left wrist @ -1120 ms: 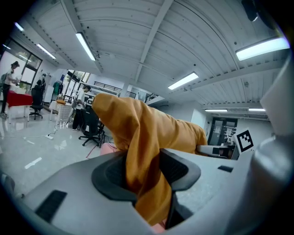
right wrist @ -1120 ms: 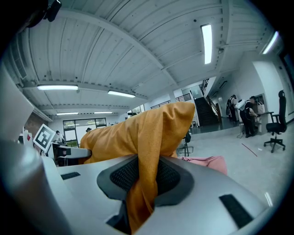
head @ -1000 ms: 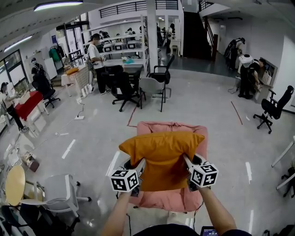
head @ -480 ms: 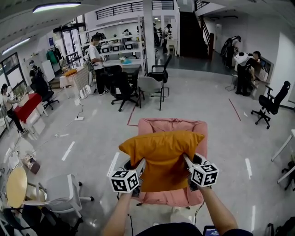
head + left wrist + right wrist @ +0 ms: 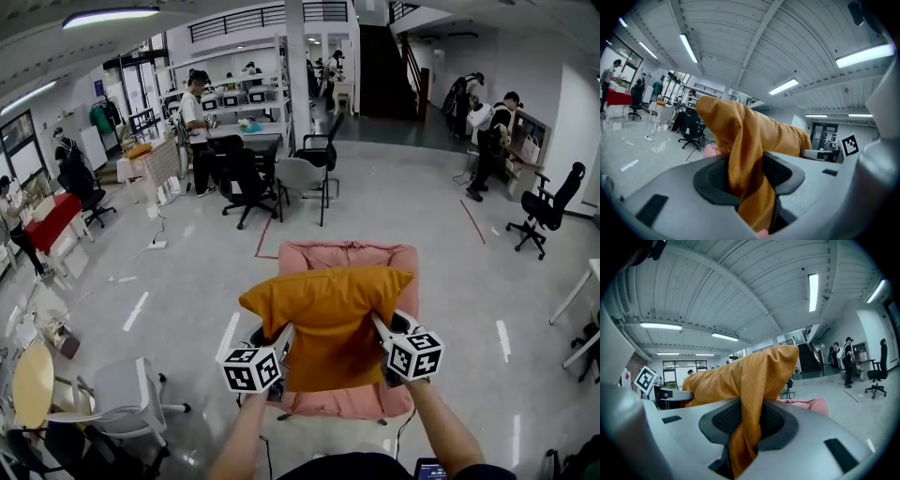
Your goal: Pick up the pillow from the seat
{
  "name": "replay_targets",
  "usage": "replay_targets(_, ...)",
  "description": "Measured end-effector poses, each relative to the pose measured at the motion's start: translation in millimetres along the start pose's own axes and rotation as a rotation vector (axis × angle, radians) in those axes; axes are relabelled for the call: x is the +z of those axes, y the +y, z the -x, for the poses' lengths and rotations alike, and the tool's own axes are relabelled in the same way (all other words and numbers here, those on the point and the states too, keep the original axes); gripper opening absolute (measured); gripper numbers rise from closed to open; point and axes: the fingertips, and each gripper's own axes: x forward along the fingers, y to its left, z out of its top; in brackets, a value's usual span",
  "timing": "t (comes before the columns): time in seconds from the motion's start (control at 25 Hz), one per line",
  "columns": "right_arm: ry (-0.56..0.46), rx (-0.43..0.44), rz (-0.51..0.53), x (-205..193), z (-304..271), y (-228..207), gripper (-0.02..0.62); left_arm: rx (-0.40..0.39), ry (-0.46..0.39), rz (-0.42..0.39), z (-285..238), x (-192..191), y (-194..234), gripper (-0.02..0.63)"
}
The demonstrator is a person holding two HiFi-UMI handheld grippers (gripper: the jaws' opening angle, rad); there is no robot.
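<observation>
The orange pillow (image 5: 328,314) is held up over the pink seat (image 5: 349,255), stretched between the two tools. The left tool (image 5: 284,336) pinches the pillow's left edge, with fabric bunched between its pads. The right tool (image 5: 379,330) pinches the right edge the same way. Both point nearly level, away from the person.
</observation>
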Motion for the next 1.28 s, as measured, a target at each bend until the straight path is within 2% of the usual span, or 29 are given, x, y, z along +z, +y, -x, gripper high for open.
replay_targets(1.28,0.010,-0.005,-0.006,1.8,2.4,-12.7,0.107,-0.006,0.006,0.001,-12.6,1.8,-6.9,0.183)
